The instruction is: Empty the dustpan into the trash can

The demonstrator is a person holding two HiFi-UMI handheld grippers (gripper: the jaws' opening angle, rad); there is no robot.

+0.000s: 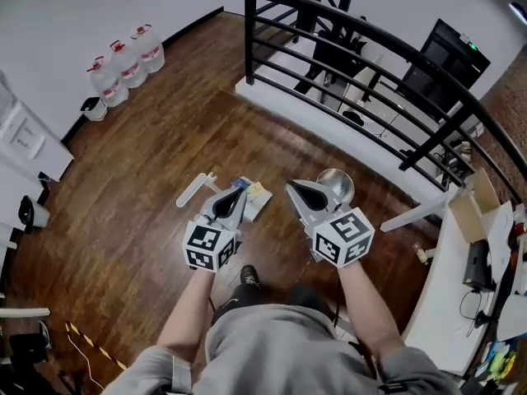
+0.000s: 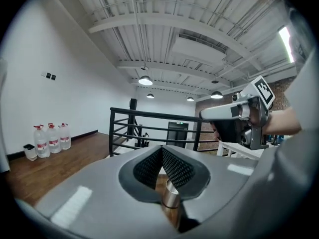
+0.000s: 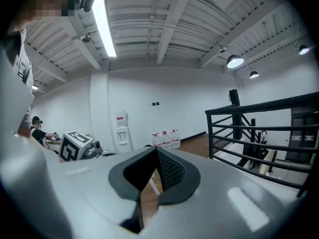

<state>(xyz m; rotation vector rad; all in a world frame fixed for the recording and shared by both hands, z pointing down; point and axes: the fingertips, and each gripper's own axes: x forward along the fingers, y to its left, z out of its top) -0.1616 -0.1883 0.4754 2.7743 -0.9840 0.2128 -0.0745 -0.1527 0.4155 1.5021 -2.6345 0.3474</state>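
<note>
Dustpan (image 1: pixel 252 199), seemingly with scraps in it, lies on the wooden floor (image 1: pixel 148 155) just past the left gripper (image 1: pixel 236 197). The silver trash can (image 1: pixel 336 185) stands near it, behind the right gripper (image 1: pixel 298 192). Both grippers' jaws are closed on nothing. One should open, take the white handle (image 1: pixel 193 189) firmly, and keep the pan level until it is over the can. Both forearms reach forward side by side, and the grippers tip slightly down.

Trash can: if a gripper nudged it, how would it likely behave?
The trash can looks like thin shiny metal, so probably light and apt to slide on the smooth wood floor. Being round and upright, it might tip from a high push, then roll.
</note>
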